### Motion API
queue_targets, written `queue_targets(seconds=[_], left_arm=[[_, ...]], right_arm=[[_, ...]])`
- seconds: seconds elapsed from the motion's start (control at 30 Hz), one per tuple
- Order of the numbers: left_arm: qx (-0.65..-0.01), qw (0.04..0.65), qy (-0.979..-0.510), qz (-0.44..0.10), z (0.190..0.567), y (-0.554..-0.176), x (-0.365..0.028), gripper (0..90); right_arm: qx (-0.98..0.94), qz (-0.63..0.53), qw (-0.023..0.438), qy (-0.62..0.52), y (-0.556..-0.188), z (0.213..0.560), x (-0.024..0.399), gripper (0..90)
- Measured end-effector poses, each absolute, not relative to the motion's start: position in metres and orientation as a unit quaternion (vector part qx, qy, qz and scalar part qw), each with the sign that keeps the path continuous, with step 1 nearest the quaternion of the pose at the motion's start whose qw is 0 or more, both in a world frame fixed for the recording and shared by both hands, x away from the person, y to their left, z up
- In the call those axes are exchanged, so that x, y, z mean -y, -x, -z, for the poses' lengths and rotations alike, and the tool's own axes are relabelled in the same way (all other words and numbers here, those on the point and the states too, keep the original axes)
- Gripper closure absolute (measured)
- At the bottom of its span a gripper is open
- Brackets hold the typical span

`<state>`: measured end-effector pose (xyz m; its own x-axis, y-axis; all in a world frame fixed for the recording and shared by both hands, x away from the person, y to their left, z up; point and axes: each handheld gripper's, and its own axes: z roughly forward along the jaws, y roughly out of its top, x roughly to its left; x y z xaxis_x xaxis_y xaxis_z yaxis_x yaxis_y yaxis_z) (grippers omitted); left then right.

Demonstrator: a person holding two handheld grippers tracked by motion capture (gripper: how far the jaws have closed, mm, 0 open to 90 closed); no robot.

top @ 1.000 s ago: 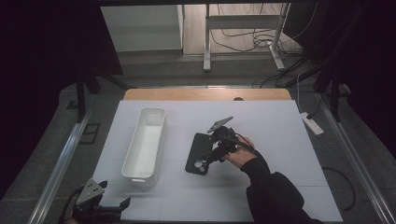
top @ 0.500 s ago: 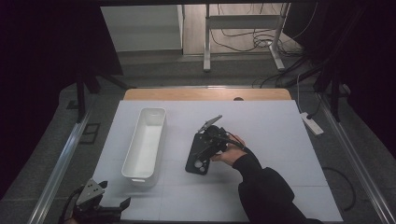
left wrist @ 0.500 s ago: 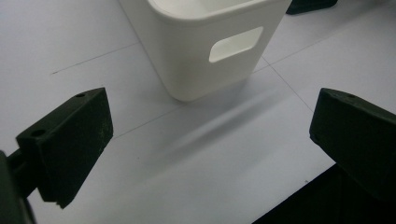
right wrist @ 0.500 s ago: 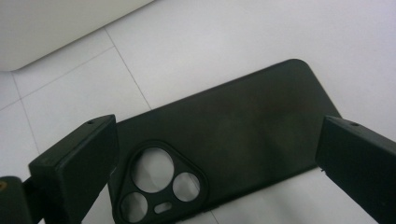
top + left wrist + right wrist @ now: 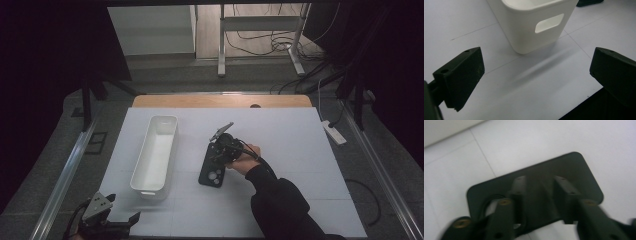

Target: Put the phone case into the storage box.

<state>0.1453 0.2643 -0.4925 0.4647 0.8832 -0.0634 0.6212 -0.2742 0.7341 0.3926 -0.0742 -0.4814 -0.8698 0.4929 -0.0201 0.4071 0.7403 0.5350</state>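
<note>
A black phone case (image 5: 212,169) lies flat near the middle of the white tabletop (image 5: 300,150), its long axis running from the near edge toward the far edge with a slight lean to the right at the far end; the end with the camera cut-outs points toward the near edge. The right tongs (image 5: 222,150) sit over the case's far end, and their jaws have just been closing; in the right gripper view (image 5: 537,192) they stand narrowed above the case's dark surface, but whether the pads press on it I cannot tell. A long white bin (image 5: 156,152) stands just left of the case, apart from it and roughly parallel to it. The left tongs (image 5: 117,225) rest at the near left corner, jaws spread wide (image 5: 536,75) with nothing between them, facing the bin's near end (image 5: 536,27).
</note>
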Motion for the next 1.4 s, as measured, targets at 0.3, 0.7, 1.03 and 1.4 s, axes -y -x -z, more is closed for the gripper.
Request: queue_targets(seconds=[0.3,0.7,1.03,1.4], left_arm=[[-0.483,0.357,-0.779,-0.182,0.492,-0.145,-0.264,0.4],[-0.481,0.356,-0.78,-0.182,0.492,-0.145,-0.264,0.5],[-0.479,0.356,-0.781,-0.182,0.492,-0.145,-0.264,0.5],[-0.478,0.355,-0.782,-0.183,0.492,-0.145,-0.264,0.5]], right_arm=[[-0.93,-0.262,0.058,-0.251,-0.4,0.487,0.074,90.0],[-0.926,-0.274,0.052,-0.255,-0.411,0.489,0.056,90.0],[-0.927,-0.277,0.054,-0.249,-0.417,0.491,0.038,90.0],[-0.93,-0.262,0.061,-0.251,-0.425,0.502,0.029,90.0]])
